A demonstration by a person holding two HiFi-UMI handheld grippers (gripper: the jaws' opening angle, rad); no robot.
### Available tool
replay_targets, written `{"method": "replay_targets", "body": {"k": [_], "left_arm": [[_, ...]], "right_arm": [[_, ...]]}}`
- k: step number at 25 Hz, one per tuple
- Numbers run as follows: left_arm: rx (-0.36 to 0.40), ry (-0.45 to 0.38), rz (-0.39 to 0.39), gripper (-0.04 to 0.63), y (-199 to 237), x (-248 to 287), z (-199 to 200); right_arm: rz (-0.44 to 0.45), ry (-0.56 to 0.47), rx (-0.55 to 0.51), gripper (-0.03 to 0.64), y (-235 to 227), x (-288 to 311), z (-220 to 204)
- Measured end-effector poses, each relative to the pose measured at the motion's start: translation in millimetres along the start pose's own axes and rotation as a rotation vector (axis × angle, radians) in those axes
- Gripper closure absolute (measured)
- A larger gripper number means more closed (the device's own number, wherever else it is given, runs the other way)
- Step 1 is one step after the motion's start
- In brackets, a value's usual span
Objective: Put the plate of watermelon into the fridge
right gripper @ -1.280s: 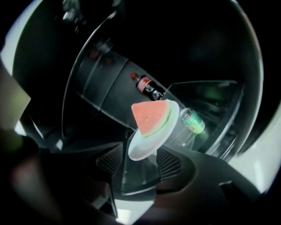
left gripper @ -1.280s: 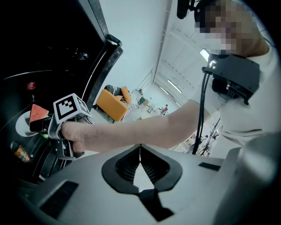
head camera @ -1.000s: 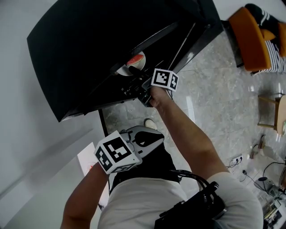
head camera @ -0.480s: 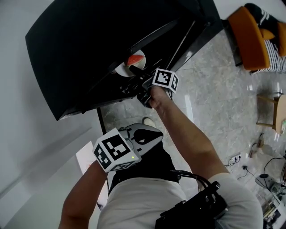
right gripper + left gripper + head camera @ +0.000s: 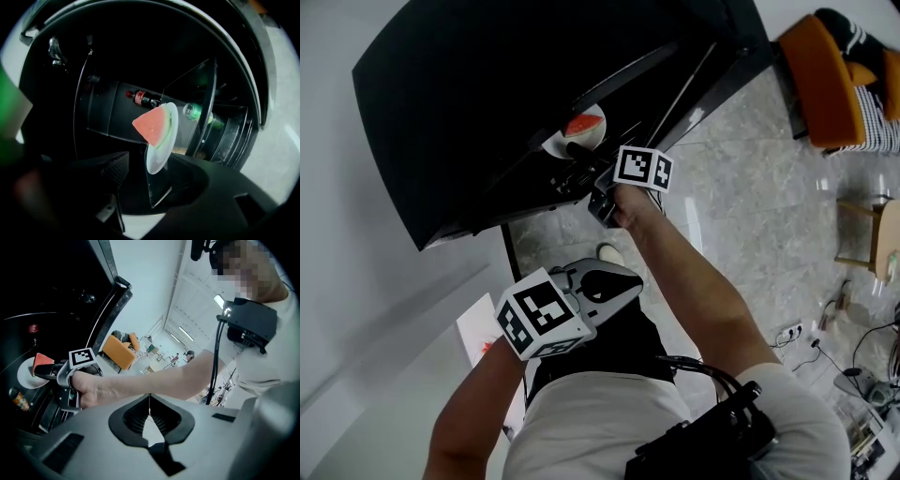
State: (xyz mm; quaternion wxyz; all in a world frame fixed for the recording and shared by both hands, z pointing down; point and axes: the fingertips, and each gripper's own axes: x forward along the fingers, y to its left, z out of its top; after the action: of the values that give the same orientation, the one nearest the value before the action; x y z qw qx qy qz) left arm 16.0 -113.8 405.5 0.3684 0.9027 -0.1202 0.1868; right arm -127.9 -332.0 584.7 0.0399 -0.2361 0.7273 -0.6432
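Note:
A white plate (image 5: 161,150) with a red watermelon wedge (image 5: 151,125) rests on a glass shelf (image 5: 187,103) inside the dark fridge (image 5: 487,94). My right gripper (image 5: 150,173) reaches into the fridge, its jaws opening. The plate's near rim sits between them with a gap to the left pad (image 5: 115,168). From the head view the plate (image 5: 562,142) lies just beyond the right gripper (image 5: 577,155). My left gripper (image 5: 623,286) hangs low near my waist, shut and holding nothing. Its own view shows the left gripper (image 5: 150,397) with tips touching and the plate (image 5: 26,376) far off.
A cola bottle (image 5: 143,99) and a green bottle (image 5: 199,112) lie inside the fridge behind the plate. The fridge door (image 5: 712,66) stands swung open to the right. An orange chair (image 5: 830,84) sits on the marble floor at the far right.
The right gripper's jaws have spread away from the plate, which stays on the shelf. The left gripper has barely moved.

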Motion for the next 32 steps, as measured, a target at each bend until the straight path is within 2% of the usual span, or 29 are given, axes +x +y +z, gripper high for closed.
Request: {"method": "replay_targets", "body": {"k": [3, 7, 11, 15, 22, 32], "left_arm": [[-0.006, 0.0, -0.001, 0.581, -2.1, -0.1, -1.8], [-0.011, -0.001, -0.002, 0.581, -2.0, 0.8, -4.2], [-0.012, -0.007, -0.003, 0.581, -4.5, 1.0, -3.0], [-0.016, -0.015, 0.001, 0.581, -1.8, -0.2, -1.3], [-0.027, -0.028, -0.001, 0.581, -2.2, -2.4, -0.2], [-0.04, -0.03, 0.011, 0.581, 0.3, -7.1, -2.1]], "right_arm": [[-0.008, -0.006, 0.065, 0.351, -3.7, -2.2, -1.0], [0.0, -0.017, 0.235, 0.368, -9.5, -2.1, -0.4], [-0.011, -0.023, 0.274, 0.368, -9.6, -1.8, 0.5], [0.008, -0.057, 0.38, 0.368, -11.3, 1.0, 6.5], [0.043, 0.023, 0.555, 0.367, -6.7, 7.2, -6.6], [0.122, 0.059, 0.666, 0.347, -0.1, 11.1, -11.7]]}}
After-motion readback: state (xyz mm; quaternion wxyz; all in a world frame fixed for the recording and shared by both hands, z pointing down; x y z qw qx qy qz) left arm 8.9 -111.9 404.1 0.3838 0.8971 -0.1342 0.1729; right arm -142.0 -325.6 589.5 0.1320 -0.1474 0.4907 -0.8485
